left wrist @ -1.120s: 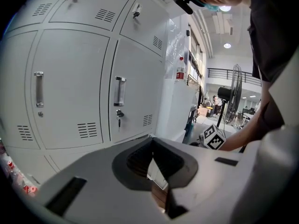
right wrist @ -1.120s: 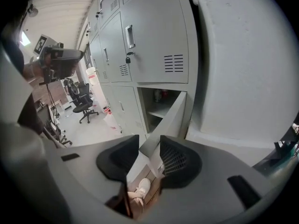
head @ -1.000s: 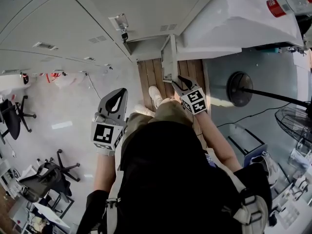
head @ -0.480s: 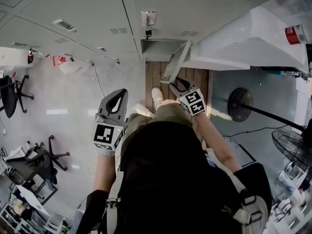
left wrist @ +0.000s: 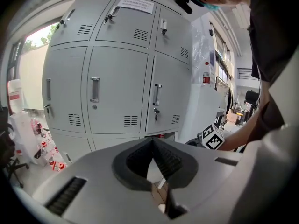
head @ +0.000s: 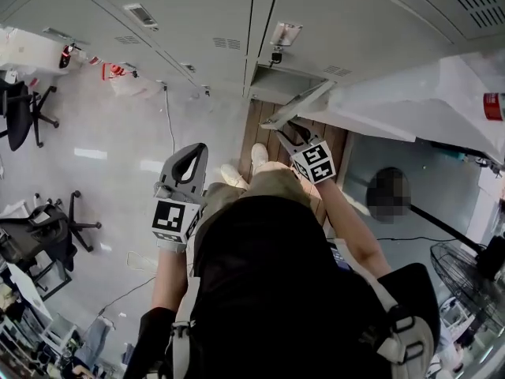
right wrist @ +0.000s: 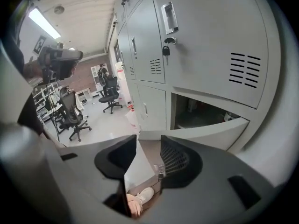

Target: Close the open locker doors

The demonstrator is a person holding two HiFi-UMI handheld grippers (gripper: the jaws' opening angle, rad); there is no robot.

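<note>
One low locker door (head: 304, 103) stands ajar under the closed grey lockers (head: 197, 14), with its dark compartment (head: 280, 85) behind it. My right gripper (head: 289, 130) is at the door's free edge. In the right gripper view the door (right wrist: 205, 132) runs off to the right. Its edge, with a small latch (right wrist: 160, 171), shows in the gap of the open right gripper (right wrist: 148, 139), whose jaws have just been opening. No pad visibly presses on it. My left gripper (head: 197, 147) hangs over the floor to the left, shut and empty (left wrist: 152, 140).
My shoes (head: 259, 155) stand on a strip of wood floor (head: 256, 125) in front of the lockers. A white cabinet (head: 410, 93) juts out at the right, with a fan stand (head: 388, 189) beside it. Office chairs (head: 59, 227) and red-and-white bottles (head: 110, 71) are at the left.
The low door has swung from sticking straight out to a shallower angle, nearer the locker front. My right gripper has stayed at its edge. The left gripper kept its pose.
</note>
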